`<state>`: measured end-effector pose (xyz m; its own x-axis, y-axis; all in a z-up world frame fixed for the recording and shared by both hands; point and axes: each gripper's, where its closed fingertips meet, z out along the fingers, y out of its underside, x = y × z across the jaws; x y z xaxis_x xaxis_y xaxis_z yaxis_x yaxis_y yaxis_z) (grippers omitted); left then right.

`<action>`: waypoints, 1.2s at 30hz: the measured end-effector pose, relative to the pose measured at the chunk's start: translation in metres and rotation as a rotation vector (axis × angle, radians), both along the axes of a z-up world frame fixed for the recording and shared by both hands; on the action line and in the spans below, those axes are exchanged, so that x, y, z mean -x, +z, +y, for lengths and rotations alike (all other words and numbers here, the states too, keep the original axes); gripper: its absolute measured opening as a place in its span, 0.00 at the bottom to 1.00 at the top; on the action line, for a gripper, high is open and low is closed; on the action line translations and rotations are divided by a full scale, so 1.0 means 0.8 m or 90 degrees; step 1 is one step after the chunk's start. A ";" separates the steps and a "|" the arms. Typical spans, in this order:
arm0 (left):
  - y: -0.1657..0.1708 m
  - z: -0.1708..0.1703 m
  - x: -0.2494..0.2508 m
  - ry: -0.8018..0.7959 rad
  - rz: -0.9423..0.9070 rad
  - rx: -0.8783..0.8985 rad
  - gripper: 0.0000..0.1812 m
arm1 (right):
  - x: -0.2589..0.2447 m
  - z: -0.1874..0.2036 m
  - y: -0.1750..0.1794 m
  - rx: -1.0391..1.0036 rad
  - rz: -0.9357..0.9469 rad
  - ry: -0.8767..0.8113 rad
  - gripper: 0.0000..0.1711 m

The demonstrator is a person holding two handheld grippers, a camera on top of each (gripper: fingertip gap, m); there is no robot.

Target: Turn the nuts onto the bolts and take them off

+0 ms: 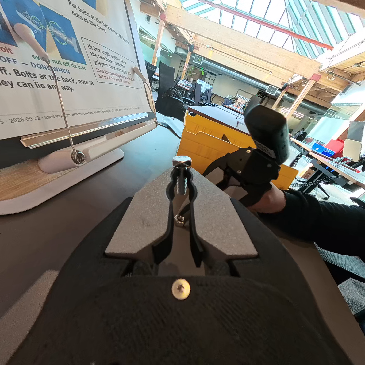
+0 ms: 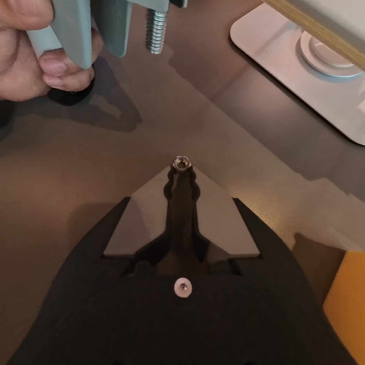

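At the far left a white document stand (image 1: 83, 156) sits on the dark desk (image 1: 126, 189), carrying a printed instruction sheet (image 1: 65, 79) pinned under two wire page holders. In the middle, the left hand-held gripper (image 1: 181, 177) is clamped on a silver hex bolt (image 1: 182, 177), head up just above the fingertips, threaded shank pointing down between them. Below and apart from that shank, the right hand-held gripper (image 2: 180, 167) is closed around a small hex nut (image 2: 180, 162) at its very tips, bore facing the camera, above the desk. To the right stands a yellow bin (image 1: 207, 142), with a person's hand (image 1: 266, 197) beside it.
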<state>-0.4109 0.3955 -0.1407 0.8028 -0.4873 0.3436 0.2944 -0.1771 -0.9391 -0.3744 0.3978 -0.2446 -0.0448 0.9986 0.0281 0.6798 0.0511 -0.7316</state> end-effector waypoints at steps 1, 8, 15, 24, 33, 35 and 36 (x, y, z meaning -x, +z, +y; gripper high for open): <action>-0.001 0.001 0.000 -0.002 -0.001 0.003 0.04 | 0.000 0.002 0.001 -0.015 0.001 -0.005 0.07; -0.001 0.001 -0.004 -0.007 0.001 0.004 0.04 | -0.019 -0.003 0.038 -0.023 0.037 -0.040 0.07; -0.002 -0.001 -0.006 -0.008 0.003 0.006 0.04 | -0.097 0.013 0.158 -0.114 0.043 -0.078 0.07; 0.009 -0.017 -0.059 -0.130 -0.061 -0.008 0.04 | -0.297 0.144 0.170 -0.134 -0.016 -0.304 0.06; 0.010 -0.018 -0.079 -0.190 -0.106 0.001 0.04 | -0.328 0.175 0.119 -0.068 -0.011 -0.380 0.09; 0.010 -0.018 -0.080 -0.196 -0.102 0.003 0.04 | -0.315 0.171 0.140 -0.078 0.027 -0.375 0.12; 0.010 -0.018 -0.080 -0.203 -0.103 0.002 0.04 | -0.305 0.165 0.150 -0.075 0.041 -0.364 0.14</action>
